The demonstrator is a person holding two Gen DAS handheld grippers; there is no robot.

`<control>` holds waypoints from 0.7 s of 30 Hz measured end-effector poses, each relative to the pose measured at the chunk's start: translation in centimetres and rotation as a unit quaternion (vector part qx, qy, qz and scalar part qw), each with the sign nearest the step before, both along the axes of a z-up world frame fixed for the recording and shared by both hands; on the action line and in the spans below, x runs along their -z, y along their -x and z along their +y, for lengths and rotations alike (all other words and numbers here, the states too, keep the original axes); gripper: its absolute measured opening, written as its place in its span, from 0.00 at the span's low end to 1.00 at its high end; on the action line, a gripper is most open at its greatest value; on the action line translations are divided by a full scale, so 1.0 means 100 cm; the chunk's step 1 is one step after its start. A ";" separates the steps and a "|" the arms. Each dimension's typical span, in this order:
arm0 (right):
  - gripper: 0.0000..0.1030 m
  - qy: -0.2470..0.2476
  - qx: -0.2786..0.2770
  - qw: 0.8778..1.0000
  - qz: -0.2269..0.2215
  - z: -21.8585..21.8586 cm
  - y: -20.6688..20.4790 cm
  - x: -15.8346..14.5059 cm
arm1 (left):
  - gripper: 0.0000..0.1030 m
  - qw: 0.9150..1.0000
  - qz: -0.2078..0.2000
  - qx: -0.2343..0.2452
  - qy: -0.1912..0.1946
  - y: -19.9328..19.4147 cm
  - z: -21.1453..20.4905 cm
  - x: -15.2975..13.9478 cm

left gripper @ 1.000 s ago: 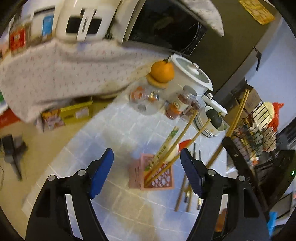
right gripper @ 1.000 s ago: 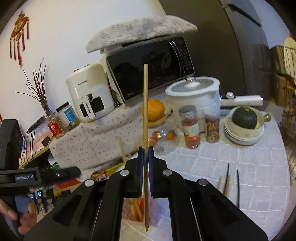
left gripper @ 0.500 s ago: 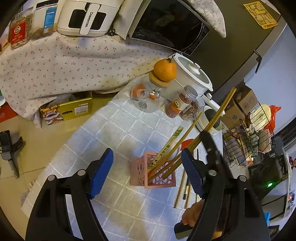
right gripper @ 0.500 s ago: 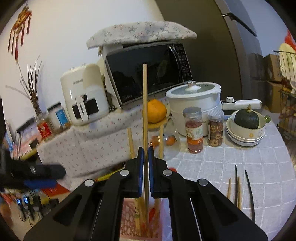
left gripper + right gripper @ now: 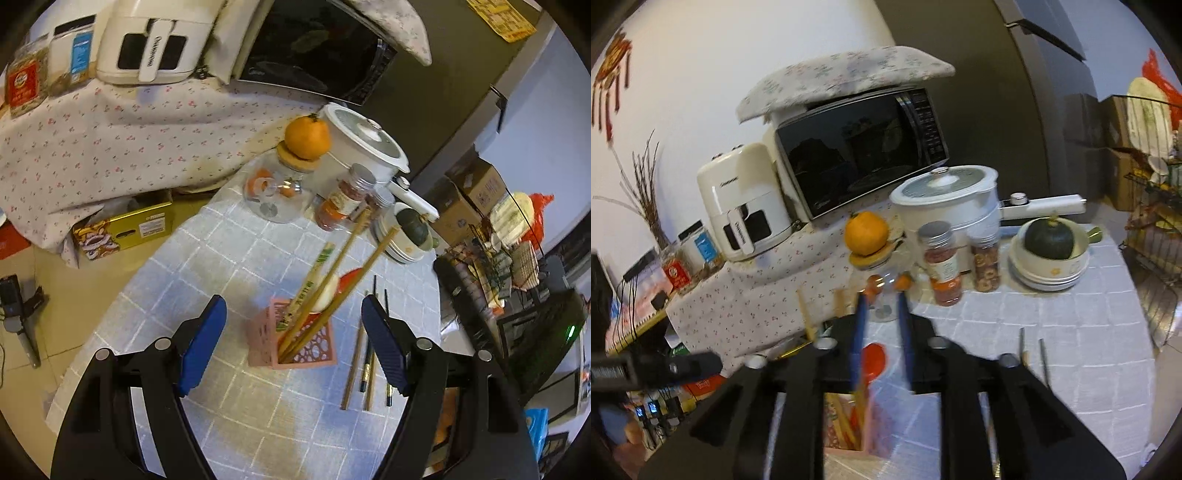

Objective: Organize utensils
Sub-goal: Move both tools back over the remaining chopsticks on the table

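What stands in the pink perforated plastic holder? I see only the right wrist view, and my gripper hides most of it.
Observer: In the left wrist view, the pink perforated plastic holder holds at least two bare wooden chopsticks, which lean to the right, and a paper-wrapped pair.
Operator: Is the left gripper holding something?
Observer: No. The left gripper is open and empty, and the holder shows between its fingers.

Chopsticks (image 5: 325,295) leaning in holder (image 5: 295,341) (pink)
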State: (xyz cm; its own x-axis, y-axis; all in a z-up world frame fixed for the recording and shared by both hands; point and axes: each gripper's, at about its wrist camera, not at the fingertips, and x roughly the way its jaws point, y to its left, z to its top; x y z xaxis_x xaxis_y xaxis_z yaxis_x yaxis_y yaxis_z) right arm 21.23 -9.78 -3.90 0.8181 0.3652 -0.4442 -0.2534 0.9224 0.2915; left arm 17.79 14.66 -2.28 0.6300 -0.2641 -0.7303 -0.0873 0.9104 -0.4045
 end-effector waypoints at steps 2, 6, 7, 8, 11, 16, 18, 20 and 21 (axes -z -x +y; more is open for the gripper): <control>0.33 0.014 0.008 1.000 0.020 -0.020 -0.005 -0.010 | 0.70 1.000 -0.005 0.011 -0.006 0.002 -0.009 -0.002; 0.33 0.036 0.020 0.997 0.066 -0.058 -0.006 -0.012 | 0.70 0.999 -0.008 0.040 -0.013 0.004 -0.035 -0.006; 0.33 0.042 0.025 0.996 0.077 -0.069 -0.004 -0.009 | 0.70 0.999 -0.010 0.047 -0.015 0.005 -0.042 -0.007; 0.33 0.038 0.030 0.995 0.085 -0.082 -0.001 -0.004 | 0.70 0.998 -0.013 0.060 -0.020 0.007 -0.055 -0.008; 0.33 0.020 0.052 0.987 0.148 -0.113 -0.004 0.016 | 0.70 0.994 -0.012 0.101 -0.034 0.011 -0.088 -0.004; 0.33 -0.023 0.087 0.971 0.222 -0.152 -0.010 0.036 | 0.70 0.987 0.002 0.145 -0.068 0.015 -0.143 0.014; 0.34 -0.020 0.095 0.958 0.268 -0.158 -0.016 0.053 | 0.70 0.985 0.019 0.155 -0.068 0.014 -0.161 0.028; 0.34 -0.018 0.094 0.948 0.304 -0.158 -0.020 0.068 | 0.70 0.983 0.053 0.167 -0.050 0.010 -0.177 0.049; 0.34 -0.018 0.094 0.944 0.315 -0.157 -0.022 0.072 | 0.70 0.982 0.066 0.171 -0.044 0.008 -0.183 0.058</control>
State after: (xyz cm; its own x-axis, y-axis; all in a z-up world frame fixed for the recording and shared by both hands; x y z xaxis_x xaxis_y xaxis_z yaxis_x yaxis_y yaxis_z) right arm 23.38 -25.52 -11.13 0.4474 0.2640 -0.8545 0.1482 0.9204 0.3619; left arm 16.95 -3.65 -8.04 0.4141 -0.3750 -0.8294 0.1830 0.9269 -0.3278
